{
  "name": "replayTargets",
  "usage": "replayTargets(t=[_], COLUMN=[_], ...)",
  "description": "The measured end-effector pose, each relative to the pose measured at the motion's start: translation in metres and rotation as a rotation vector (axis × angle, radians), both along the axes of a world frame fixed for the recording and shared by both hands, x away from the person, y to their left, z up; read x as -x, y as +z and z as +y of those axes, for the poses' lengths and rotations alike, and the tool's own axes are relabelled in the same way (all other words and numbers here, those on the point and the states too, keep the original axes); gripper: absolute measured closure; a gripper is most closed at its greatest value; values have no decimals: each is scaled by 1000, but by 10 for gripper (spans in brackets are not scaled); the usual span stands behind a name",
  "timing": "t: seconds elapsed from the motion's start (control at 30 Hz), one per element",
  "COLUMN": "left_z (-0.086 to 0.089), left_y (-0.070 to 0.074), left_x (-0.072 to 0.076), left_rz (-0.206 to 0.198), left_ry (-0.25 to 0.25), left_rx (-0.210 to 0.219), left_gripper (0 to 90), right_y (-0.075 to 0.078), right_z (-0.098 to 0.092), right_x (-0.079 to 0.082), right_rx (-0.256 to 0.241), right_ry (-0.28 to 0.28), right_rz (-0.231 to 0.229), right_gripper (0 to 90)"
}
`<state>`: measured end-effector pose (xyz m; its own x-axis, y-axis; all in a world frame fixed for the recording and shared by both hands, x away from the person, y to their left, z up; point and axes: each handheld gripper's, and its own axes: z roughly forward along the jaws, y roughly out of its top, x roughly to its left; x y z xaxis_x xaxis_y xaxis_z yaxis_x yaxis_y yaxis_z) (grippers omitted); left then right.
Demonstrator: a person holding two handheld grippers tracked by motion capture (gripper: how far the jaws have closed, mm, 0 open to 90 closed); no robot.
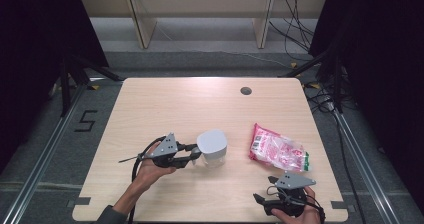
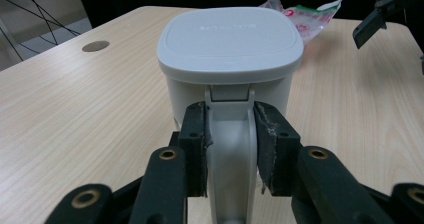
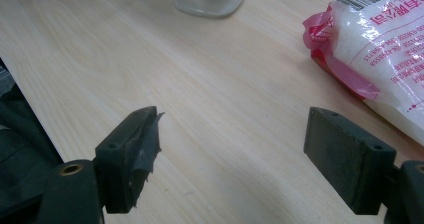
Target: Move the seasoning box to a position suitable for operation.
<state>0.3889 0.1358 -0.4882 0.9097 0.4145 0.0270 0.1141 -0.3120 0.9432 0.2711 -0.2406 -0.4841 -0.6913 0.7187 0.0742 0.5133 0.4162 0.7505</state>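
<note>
Container [image 1: 212,147]: white lidded plastic jug with a clear lower body, upright near the middle of the desk [image 1: 200,104], toward the front. Its white handle [image 2: 229,149] faces the left hand-held gripper [image 1: 192,155]; the handle's lower end is cut off at the bottom of the left gripper view, and the faint lettering on the lid [image 2: 230,36] is too small to read.

Left hand-held gripper: jaws closed on the handle, one pad on each side, both touching it.

Right hand-held gripper [image 1: 265,189]: low at the desk's front right corner, jaws spread wide, nothing between them; torn padding hangs from one jaw.

Bag [image 1: 277,149]: pink and white, clear-fronted, lying flat to the right of the container and apart from it; its print is not legible.

Desk: pale wood grain, a round grommet hole [image 1: 245,90] near the far edge.

Room: grey floor, dark curtains at both sides, cables [image 1: 295,24] trailing at the far right, a floor marking "5" [image 1: 86,120] at left.
</note>
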Motion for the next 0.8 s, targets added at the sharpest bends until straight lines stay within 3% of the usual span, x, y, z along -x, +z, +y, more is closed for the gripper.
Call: replayTargets(t=[0.03, 0.1, 0.27, 0.37, 0.4, 0.57, 0.63, 0.67, 0.7, 0.8], left_z=[0, -1, -3, -3, -3, -1, -1, 0, 0, -1], left_y=[-1, -1, -1, -2, -3, -5, -6, -6, -7, -7], left_x=[-3, -4, -11, -15, -16, -20, -21, -24, -23, -23], left_rz=[-5, 15, 2, 10, 30, 25, 15, -9, 16, 18], left_ry=[-3, 1, 14, 9, 6, 30, 39, 25, 49, 52], left_rx=[5, 9, 12, 16, 33, 17, -2, -17, -12, -10], left_gripper=[679, 680, 677, 676, 673, 629, 633, 633, 633, 641], right_y=[0, 0, -1, 0, 0, -1, -1, -1, -1, -1], right_z=[-1, -1, -1, -1, -1, -1, -2, -2, -2, -2], right_x=[-2, -2, -2, -3, -3, -3, -3, -3, -3, -3], right_rx=[11, 11, 7, 6, 8, -6, 7, 3, 2, 2], right_ry=[16, 15, 31, 39, 39, 40, 39, 38, 38, 39], right_rz=[-20, -14, -17, -21, -20, 6, -21, -18, -17, -18], right_gripper=[230, 231, 230, 228, 228, 228, 228, 228, 228, 228])
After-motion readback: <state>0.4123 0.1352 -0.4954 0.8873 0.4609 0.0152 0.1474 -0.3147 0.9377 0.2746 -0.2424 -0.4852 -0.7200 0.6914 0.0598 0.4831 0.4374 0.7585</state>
